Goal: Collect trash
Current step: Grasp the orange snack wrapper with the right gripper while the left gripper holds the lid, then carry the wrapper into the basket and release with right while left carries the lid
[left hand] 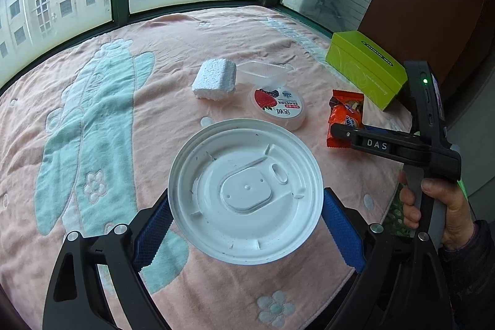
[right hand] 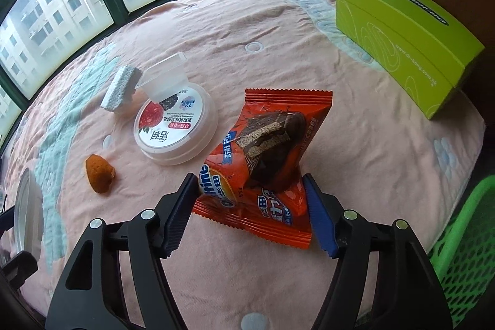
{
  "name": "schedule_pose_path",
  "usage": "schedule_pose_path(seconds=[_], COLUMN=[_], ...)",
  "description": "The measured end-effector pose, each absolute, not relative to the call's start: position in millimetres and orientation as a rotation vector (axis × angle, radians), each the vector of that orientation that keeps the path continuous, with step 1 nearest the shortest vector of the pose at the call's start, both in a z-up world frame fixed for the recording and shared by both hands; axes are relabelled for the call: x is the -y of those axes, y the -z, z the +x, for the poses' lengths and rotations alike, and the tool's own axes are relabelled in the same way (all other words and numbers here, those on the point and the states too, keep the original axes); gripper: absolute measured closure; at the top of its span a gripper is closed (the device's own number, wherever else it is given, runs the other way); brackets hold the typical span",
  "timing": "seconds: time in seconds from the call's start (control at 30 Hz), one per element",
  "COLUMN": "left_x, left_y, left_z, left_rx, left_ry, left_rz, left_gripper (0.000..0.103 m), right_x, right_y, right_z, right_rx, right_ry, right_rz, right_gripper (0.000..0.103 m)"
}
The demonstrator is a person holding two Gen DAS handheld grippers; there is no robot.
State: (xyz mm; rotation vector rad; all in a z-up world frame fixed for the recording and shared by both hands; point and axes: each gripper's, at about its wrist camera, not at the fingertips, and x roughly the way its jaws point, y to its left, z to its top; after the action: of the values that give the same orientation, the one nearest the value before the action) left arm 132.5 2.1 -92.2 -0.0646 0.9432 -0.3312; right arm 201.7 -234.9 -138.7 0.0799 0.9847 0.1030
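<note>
Left tool [left hand: 246,221]: clenched on white plastic lid [left hand: 244,190], held above the pink towel [left hand: 154,51]. Right tool [right hand: 250,206]: fingers against both sides of orange snack wrapper [right hand: 266,156], gripping it. Beyond it: yogurt tub [right hand: 176,129], foam block [right hand: 120,95], clear tray [right hand: 164,76]. Orange peel [right hand: 99,173] to its left. Green tissue box [right hand: 402,33] far right.

An orange snack wrapper [right hand: 263,156] stands crumpled on the pink blanket, beside a round yogurt tub [right hand: 174,126] lying label-up. A foam block [right hand: 119,93], a clear plastic tray [right hand: 164,76] and an orange peel scrap [right hand: 99,173] lie nearby, while a white round lid [left hand: 246,190] is held above the blanket.
</note>
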Motion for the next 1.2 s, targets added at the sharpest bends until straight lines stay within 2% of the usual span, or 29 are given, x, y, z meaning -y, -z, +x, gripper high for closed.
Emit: schedule_pose_path(seconds=[1.2], left_x=[72], left_y=[24], left_z=[98], left_rx=[-0.796], left_ry=[0.398], left_rz=[-0.059], left_gripper=[0.014], right_x=[308], right_y=[58], right_z=[46], right_rx=[-0.815], right_ry=[0.059], right_rz=[0.131], right_gripper=[0.035])
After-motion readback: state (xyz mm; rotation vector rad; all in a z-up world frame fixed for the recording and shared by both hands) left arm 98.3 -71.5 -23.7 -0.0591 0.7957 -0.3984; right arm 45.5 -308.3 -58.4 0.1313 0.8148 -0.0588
